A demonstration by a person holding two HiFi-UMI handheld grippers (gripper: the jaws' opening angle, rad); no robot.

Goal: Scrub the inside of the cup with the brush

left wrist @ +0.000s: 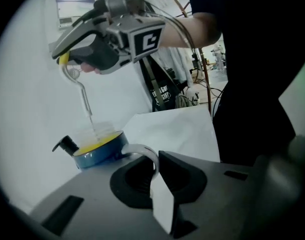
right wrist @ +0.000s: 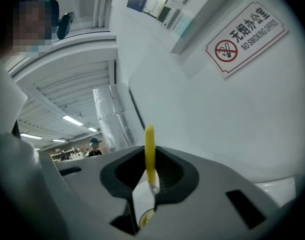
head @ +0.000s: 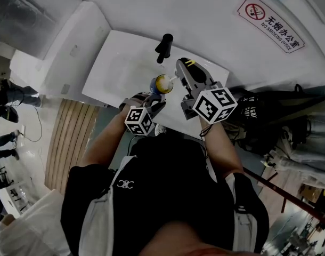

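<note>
Because the mouth must face up, left gripper [left wrist: 155, 173] jaws pinch the cup [left wrist: 100, 151] by its handle, nearly closed. Right gripper [right wrist: 148, 178] jaws clamp the brush [right wrist: 149, 144], its stem hanging below them into the cup.

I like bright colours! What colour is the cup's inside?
Yellow; the round cup is blue outside. Left gripper view shows it best.

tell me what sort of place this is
Probably an office-cum-workshop hall, not a home kitchen. A no-smoking sign on the white wall reads "office", a silver insulated duct and strip lights run overhead, and the work happens at a plain white table.
</note>
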